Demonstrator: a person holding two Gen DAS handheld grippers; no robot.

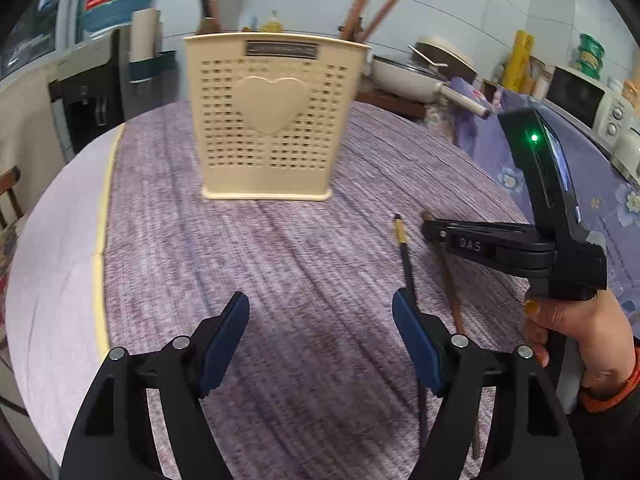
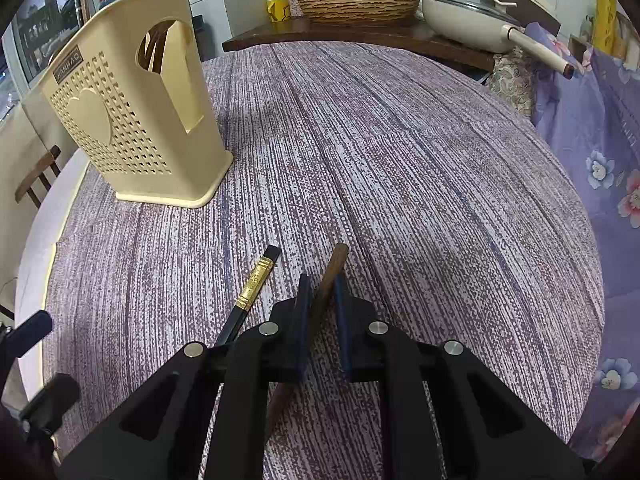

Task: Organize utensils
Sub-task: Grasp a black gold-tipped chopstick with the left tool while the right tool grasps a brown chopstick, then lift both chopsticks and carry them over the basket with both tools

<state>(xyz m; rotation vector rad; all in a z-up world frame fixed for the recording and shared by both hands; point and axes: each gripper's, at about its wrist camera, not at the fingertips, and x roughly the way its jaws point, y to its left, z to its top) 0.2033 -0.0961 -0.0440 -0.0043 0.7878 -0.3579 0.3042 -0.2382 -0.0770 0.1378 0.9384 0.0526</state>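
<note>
Right gripper (image 2: 320,296) has its 2 fingers closed around a brown wooden chopstick (image 2: 334,270) lying on the purple tablecloth (image 2: 400,160). A black chopstick with gold band (image 2: 256,284) lies just beside it. Left gripper (image 1: 320,320) hovers spread apart, holding nothing, facing the cream utensil holder (image 1: 272,120)

L gripper (image 1: 320,344) wide open, hovering; R gripper (image 2: 320,300) nearly closed, low.

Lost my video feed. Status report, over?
Left gripper open, empty. Right gripper closed around brown chopstick. Black chopstick on table. Holder path clear.
</note>
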